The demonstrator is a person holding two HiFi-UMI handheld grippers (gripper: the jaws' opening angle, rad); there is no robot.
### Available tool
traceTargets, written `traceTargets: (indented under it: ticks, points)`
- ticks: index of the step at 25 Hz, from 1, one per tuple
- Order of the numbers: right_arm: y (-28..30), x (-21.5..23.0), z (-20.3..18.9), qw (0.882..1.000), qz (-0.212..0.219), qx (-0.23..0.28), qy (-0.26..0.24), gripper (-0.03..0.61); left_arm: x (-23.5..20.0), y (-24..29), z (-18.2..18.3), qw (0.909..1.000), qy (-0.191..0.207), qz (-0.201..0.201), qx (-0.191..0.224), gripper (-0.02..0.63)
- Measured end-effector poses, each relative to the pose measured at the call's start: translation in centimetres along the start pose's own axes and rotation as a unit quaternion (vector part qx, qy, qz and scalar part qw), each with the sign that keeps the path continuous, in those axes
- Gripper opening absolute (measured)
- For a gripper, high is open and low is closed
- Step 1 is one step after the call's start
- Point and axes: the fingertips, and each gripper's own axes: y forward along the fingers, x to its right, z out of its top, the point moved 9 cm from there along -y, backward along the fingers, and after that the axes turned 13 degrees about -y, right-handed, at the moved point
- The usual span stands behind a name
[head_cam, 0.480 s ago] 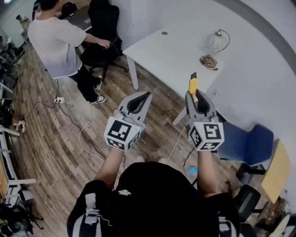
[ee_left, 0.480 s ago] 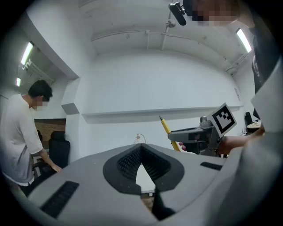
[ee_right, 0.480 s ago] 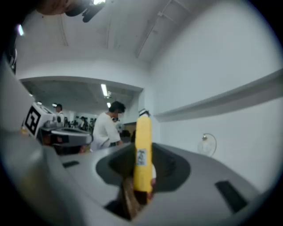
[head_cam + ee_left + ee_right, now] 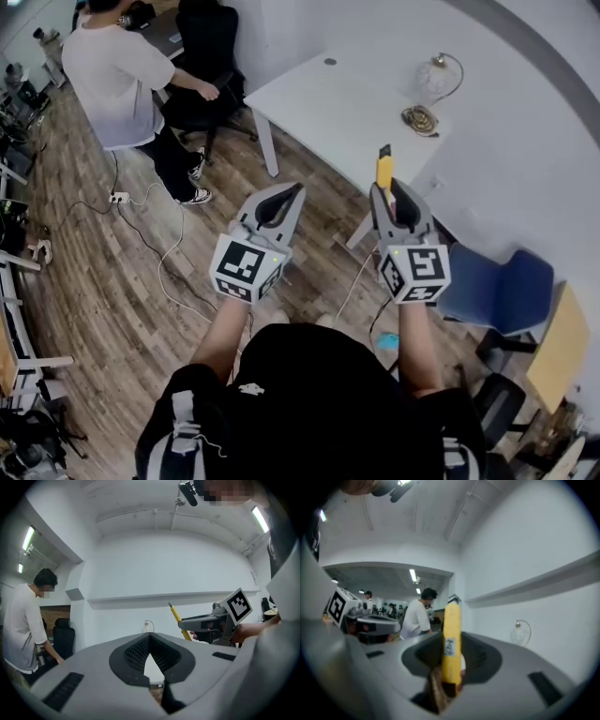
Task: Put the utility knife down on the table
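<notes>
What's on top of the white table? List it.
The white table holds a globe lamp and its coiled cord. The right gripper with the utility knife covers its near corner.

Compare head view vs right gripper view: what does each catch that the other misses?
Head view only: the wooden floor, the blue chair, the top of the white table.

Right gripper view only: ceiling lights, distant people, the label on the utility knife.

Both: the right gripper shut on that yellow knife, the left gripper, the lamp, the person in the white shirt.
</notes>
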Motion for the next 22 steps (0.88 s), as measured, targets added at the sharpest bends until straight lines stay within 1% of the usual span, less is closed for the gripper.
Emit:
traceTargets:
  ticks: [6, 11, 15, 22]
  points:
    - [-1.7, 2.0, -1.6, 1.0, 0.013, 0.0, -0.004, 0.133, 2.7, 1.1, -1.4, 1.0, -0.003, 0.008, -0.002, 0.017]
    - [-2.4, 2.2, -2.3, 0.999, 0.031, 0.004, -0.01, 0.133, 4.2, 1.3, -2.1, 0.9999, 0.004, 0.015, -0.007, 0.017]
    - [-2.2, 2.8, -2.9, 0.999, 0.039, 0.003, -0.007, 0.133, 4.4, 2.0, -2.3, 0.9997, 0.0, 0.021, -0.007, 0.017]
    - [-1.3, 3.7, -3.3, 0.999, 0.042, 0.003, 0.0, 0.133, 4.1, 3.2, -2.5, 0.9997, 0.005, 0.021, -0.012, 0.017]
